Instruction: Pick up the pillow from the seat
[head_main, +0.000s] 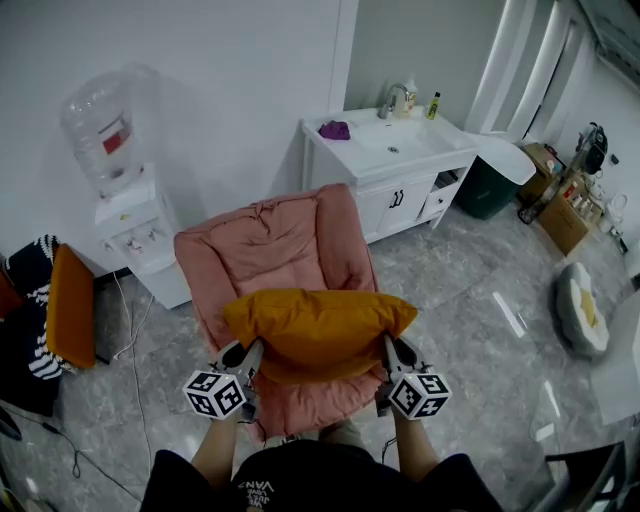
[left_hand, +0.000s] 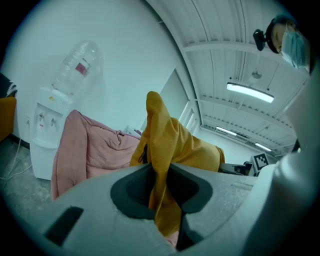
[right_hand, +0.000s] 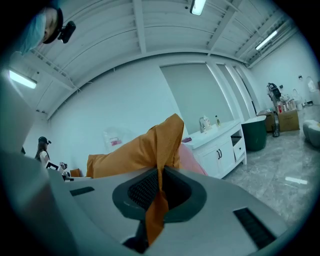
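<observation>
Head view: a plump, mustard-orange fabric pillow (head_main: 318, 330) sits mid-frame over the front of a soft, wrinkled pink armchair (head_main: 285, 245), with the left gripper (head_main: 245, 353) and right gripper (head_main: 393, 350) at its two ends. The floor (head_main: 470, 290) is glossy grey marbled tile; a white vanity (head_main: 390, 160) stands at upper centre and a water dispenser (head_main: 125, 205) at upper left.

Left gripper view: the jaws clamp a thick fold of the pillow's cloth.

Right gripper view: the jaws pinch a thin woven corner of it.

Bright overall: ceiling tube lights (left_hand: 250, 93) are lighting room evenly; floor tiles (head_main: 510, 315) are glaring; gripper views are vignetting, bending at edges, blurring up close.
</observation>
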